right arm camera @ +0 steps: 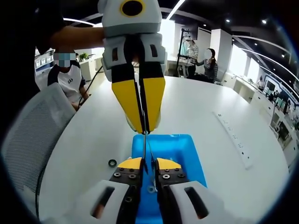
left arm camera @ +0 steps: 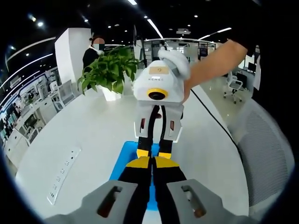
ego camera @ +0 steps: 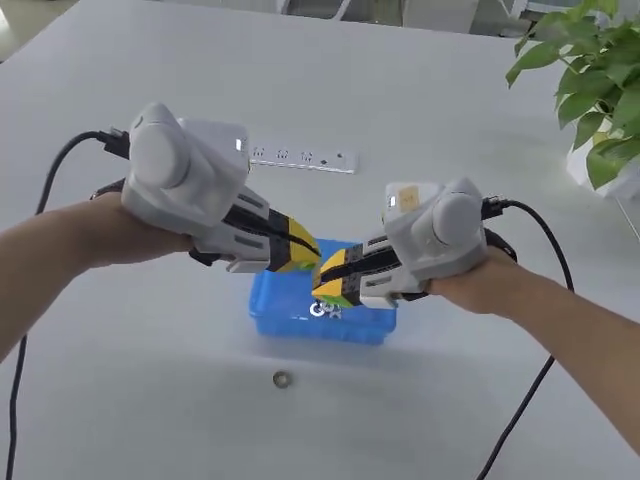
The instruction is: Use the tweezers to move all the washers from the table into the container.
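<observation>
Both grippers meet tip to tip above the blue container point(ego camera: 268, 305). My left gripper point(ego camera: 310, 255) comes in from the left, my right gripper point(ego camera: 322, 287) from the right. In the right gripper view the thin metal tweezers point(right arm camera: 144, 140) run from the left gripper's point(right arm camera: 145, 127) shut yellow jaws down into my right gripper's point(right arm camera: 148, 164) shut jaws. One washer point(ego camera: 281, 378) lies on the table in front of the container, and it also shows beside the container point(right arm camera: 177, 144) as a dark washer point(right arm camera: 112, 163). A few washers point(ego camera: 322, 310) lie inside the container.
A white power strip point(ego camera: 303, 158) lies behind the container. A potted plant point(ego camera: 595, 80) stands at the table's far right. Cables trail from both grippers. People and office chairs stand around the white table point(ego camera: 420, 110).
</observation>
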`<state>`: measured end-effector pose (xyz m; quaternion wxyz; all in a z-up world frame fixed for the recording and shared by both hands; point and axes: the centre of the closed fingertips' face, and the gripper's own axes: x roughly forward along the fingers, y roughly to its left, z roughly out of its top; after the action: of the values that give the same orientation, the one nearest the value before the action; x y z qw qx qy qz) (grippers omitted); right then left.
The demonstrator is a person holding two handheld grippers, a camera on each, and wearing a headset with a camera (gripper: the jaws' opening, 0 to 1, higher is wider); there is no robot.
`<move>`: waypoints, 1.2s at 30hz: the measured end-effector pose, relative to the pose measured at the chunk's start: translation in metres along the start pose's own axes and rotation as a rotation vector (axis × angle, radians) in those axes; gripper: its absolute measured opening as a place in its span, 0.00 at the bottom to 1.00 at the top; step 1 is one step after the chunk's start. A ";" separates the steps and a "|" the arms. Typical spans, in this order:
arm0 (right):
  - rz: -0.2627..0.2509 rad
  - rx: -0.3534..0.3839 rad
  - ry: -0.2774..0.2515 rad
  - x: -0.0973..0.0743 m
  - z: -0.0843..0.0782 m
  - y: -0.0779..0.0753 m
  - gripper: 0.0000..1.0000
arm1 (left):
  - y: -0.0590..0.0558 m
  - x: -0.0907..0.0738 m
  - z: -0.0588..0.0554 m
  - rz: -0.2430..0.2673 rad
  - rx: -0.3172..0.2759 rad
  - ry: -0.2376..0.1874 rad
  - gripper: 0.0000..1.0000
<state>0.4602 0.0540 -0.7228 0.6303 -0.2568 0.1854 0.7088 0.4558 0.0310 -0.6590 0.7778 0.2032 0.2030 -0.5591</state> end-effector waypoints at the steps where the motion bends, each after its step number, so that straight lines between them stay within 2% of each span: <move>1: -0.001 0.001 -0.001 -0.001 0.001 0.001 0.11 | -0.001 -0.002 0.002 0.001 0.003 0.001 0.03; 7: -0.009 0.005 -0.004 -0.005 0.008 0.005 0.16 | -0.003 -0.010 0.011 0.008 0.015 -0.005 0.03; 18: -0.054 0.007 -0.008 -0.024 0.014 0.011 0.29 | -0.016 -0.019 0.017 -0.002 0.024 0.009 0.03; 28: -0.111 0.035 0.028 -0.043 -0.001 0.023 0.45 | -0.030 -0.026 0.021 -0.011 0.022 0.013 0.03; 36: -0.171 0.066 0.023 -0.060 -0.009 0.027 0.57 | -0.043 -0.030 0.015 -0.014 0.023 0.023 0.03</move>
<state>0.4392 -0.0032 -0.6961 0.6943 -0.2588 0.1935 0.6431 0.4073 0.0332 -0.6339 0.7690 0.2169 0.2069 -0.5646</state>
